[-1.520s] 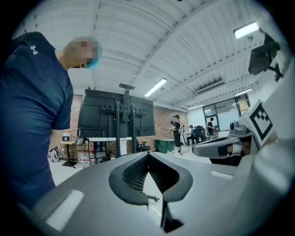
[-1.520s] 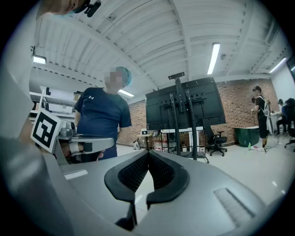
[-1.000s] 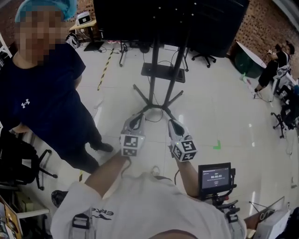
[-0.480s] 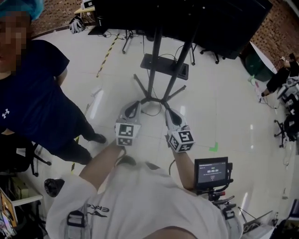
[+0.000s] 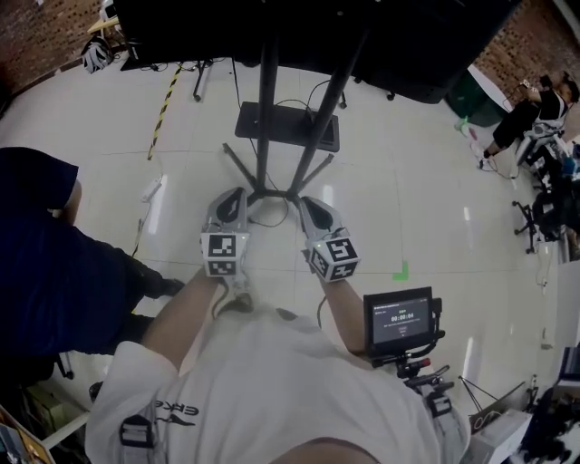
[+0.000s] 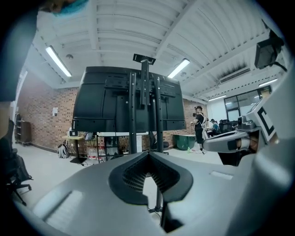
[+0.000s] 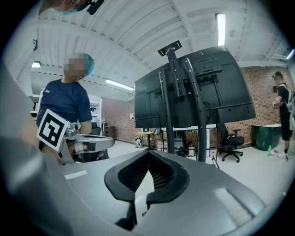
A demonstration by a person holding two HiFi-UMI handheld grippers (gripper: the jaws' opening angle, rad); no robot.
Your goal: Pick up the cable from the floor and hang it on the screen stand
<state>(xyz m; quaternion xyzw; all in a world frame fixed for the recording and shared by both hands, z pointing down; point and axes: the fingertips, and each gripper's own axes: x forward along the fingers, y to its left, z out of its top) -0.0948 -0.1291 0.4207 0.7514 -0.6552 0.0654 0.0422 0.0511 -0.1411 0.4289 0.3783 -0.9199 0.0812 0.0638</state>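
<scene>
The screen stand [image 5: 266,109] rises on two black poles from splayed floor legs and carries a big black screen [image 5: 272,27] and a small shelf [image 5: 286,123]. A thin black cable [image 5: 270,217] loops on the white floor at the foot of the stand. My left gripper [image 5: 234,196] and right gripper [image 5: 304,203] are side by side just short of the stand's base, both shut and empty. In the left gripper view the stand [image 6: 144,106] stands straight ahead beyond the closed jaws. The right gripper view shows the stand [image 7: 184,106] a little to the right.
A person in dark blue [image 5: 54,272] stands close on the left. A small monitor [image 5: 399,319] hangs by my right side. Yellow-black tape [image 5: 166,109] runs along the floor at the back left. Office chairs and another person [image 5: 535,109] are far right.
Both grippers have moved forward together toward the stand's base. The stand now looms nearer, and the bystander has slid toward the left edge.
</scene>
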